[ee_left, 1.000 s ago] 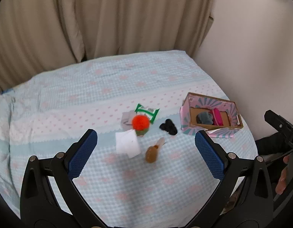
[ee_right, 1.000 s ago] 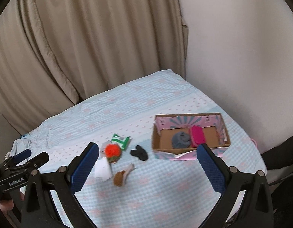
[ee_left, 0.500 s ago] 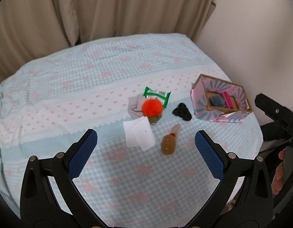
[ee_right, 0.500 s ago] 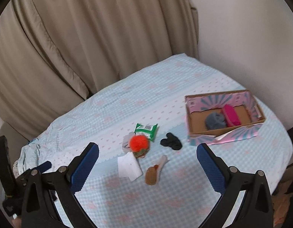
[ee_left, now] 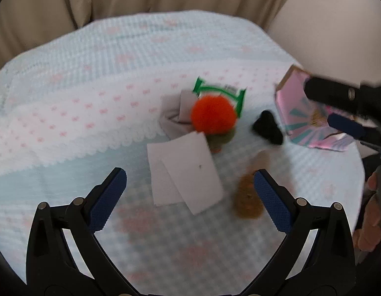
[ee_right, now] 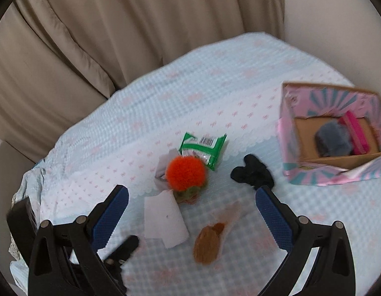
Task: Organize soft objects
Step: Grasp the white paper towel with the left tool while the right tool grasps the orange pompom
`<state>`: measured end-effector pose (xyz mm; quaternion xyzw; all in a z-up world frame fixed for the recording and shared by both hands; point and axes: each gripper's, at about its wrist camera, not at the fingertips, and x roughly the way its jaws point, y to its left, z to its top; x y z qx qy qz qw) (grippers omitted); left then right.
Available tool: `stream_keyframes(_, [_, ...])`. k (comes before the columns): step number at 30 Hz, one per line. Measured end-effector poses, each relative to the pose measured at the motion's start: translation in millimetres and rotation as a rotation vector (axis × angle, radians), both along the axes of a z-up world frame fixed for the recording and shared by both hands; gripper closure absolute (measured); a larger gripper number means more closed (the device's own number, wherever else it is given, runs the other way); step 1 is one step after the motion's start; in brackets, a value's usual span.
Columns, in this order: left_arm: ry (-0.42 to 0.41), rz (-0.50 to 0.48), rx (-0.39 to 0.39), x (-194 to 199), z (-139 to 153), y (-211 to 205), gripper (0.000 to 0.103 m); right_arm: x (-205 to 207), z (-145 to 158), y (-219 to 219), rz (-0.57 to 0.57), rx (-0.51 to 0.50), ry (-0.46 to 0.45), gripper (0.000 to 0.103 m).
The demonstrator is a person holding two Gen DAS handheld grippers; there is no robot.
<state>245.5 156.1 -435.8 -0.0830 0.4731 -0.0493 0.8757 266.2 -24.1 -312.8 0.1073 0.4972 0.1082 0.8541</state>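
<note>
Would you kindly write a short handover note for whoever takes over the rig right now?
Left gripper: open, empty, above the white paper.
Right gripper: open, empty, above the loose pile.
Done: grey soft item and pink item are in the pink box.
Left on the bedspread: orange pompom, black soft item, brown plush, green packet.

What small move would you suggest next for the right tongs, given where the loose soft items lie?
Probably ease the right tongs, which are open and empty, forward and down around the brown plush. It lies loose on the bedspread, nearest the tips, while the pink box on the right already holds a grey and a pink item.
</note>
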Motion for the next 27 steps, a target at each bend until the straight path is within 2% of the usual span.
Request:
stream_keyframes(5, [0.009, 0.018, -0.008, 21, -40, -5, 0.001, 23, -48, 14, 0.024, 0.001, 0.041, 0.000])
stream_keyframes(10, [-0.009, -0.007, 0.040, 40, -72, -14, 0.005, 49, -89, 25, 0.059, 0.007, 0.077, 0.001])
stream_keyframes(12, [-0.005, -0.016, 0.041, 44, -80, -16, 0.007, 58, -104, 27, 0.065, 0.019, 0.098, 0.005])
stream_keyframes(16, [-0.013, -0.043, 0.102, 47, -90, -24, 0.008, 69, -123, 32, 0.077, 0.022, 0.131, 0.006])
stream_keyframes(20, [-0.025, -0.069, 0.128, 47, -94, -26, 0.009, 76, -134, 39, 0.102, 0.036, 0.149, 0.007])
stream_keyframes(23, [-0.027, -0.090, 0.170, 45, -97, -29, 0.016, 84, -140, 45, 0.118, 0.053, 0.158, 0.015])
stream_keyframes(25, [-0.028, -0.097, 0.179, 44, -97, -28, 0.021, 87, -144, 48, 0.128, 0.065, 0.170, 0.026])
stream_keyframes(27, [-0.026, -0.095, 0.182, 43, -96, -25, 0.035, 88, -149, 52, 0.140, 0.068, 0.185, 0.038])
